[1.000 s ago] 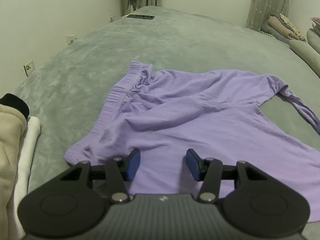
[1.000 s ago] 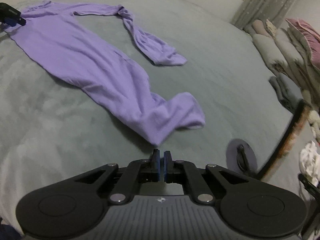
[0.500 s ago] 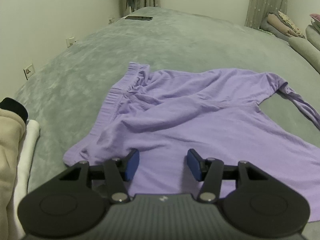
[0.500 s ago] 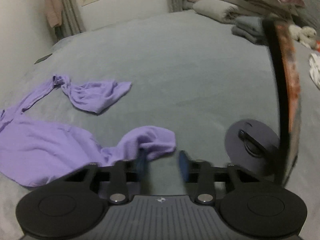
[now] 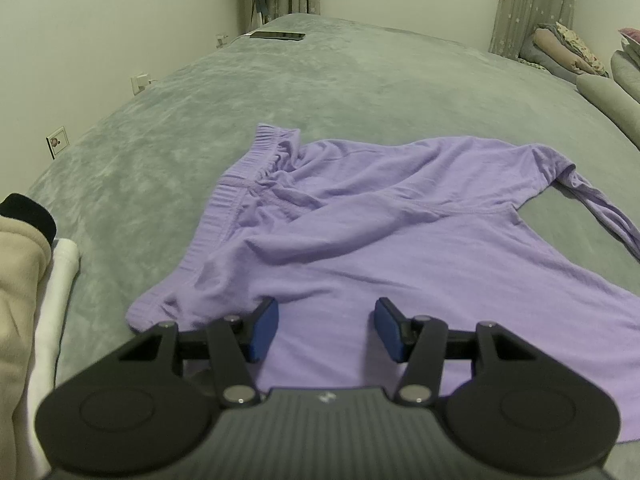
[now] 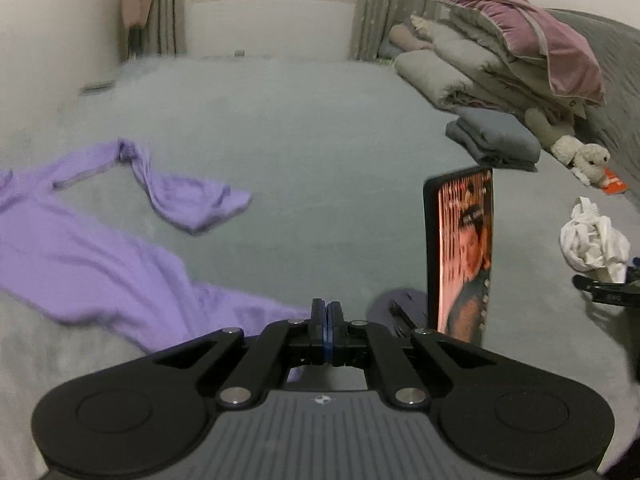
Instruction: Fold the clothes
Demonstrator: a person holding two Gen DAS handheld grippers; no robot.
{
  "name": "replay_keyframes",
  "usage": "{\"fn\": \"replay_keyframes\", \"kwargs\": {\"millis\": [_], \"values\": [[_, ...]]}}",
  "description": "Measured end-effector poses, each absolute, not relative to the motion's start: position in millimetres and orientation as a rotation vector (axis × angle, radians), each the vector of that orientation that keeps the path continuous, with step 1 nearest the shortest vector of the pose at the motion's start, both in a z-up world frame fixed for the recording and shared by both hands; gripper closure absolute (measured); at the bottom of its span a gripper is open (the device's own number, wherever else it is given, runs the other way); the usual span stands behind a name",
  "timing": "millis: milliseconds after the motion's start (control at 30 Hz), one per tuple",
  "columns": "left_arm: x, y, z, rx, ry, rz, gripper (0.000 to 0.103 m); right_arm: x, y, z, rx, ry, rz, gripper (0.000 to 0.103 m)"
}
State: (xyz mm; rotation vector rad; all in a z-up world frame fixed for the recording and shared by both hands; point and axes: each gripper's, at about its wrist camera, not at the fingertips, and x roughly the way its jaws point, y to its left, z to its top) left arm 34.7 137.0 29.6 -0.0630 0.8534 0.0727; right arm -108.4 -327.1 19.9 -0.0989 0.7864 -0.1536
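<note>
The left gripper (image 5: 326, 330) has its jaws spread wide, with the purple trousers (image 5: 360, 232) lying on the grey bed (image 5: 320, 92) directly beneath and ahead of them; whether the blue pads touch the cloth cannot be told. The waistband (image 5: 244, 184) sits ahead and to the left of these jaws, and one leg trails off to the right. To the left of the gripper, at the frame edge, lies a beige garment with a black cuff (image 5: 20, 264) on something white. Far ahead, near the wall, a dark phone (image 5: 277, 35) rests on the bed. The right gripper (image 6: 326, 326) has its jaws pressed together; the end of a trouser leg reaches them from the left, and it looks pinched between them, though blur leaves this unsure. Just right of these jaws stands an upright phone (image 6: 460, 256) with a lit screen. The other leg's cuff (image 6: 196, 200) lies ahead to the left. Farther right is a crumpled white cloth (image 6: 592, 244), and beyond it a pile of folded bedding (image 6: 500, 76).
</note>
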Motion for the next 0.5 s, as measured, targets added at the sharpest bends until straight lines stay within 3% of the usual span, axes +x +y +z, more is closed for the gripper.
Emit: {"fn": "replay_keyframes", "kwargs": {"millis": [300, 433, 500], "values": [[35.6, 137.8, 29.5, -0.069, 0.856, 0.071, 0.052, -112.9, -330.6, 9.4, -0.270, 0.879, -0.248, 0.100], [35.6, 137.8, 29.3, -0.065, 0.856, 0.072, 0.052, -98.9, -305.0, 19.9, -0.326, 0.800, -0.196, 0.080], [35.8, 137.2, 29.3, -0.062, 0.855, 0.073, 0.051, -87.1, -293.6, 19.5, -0.310, 0.787, -0.087, 0.079]]}}
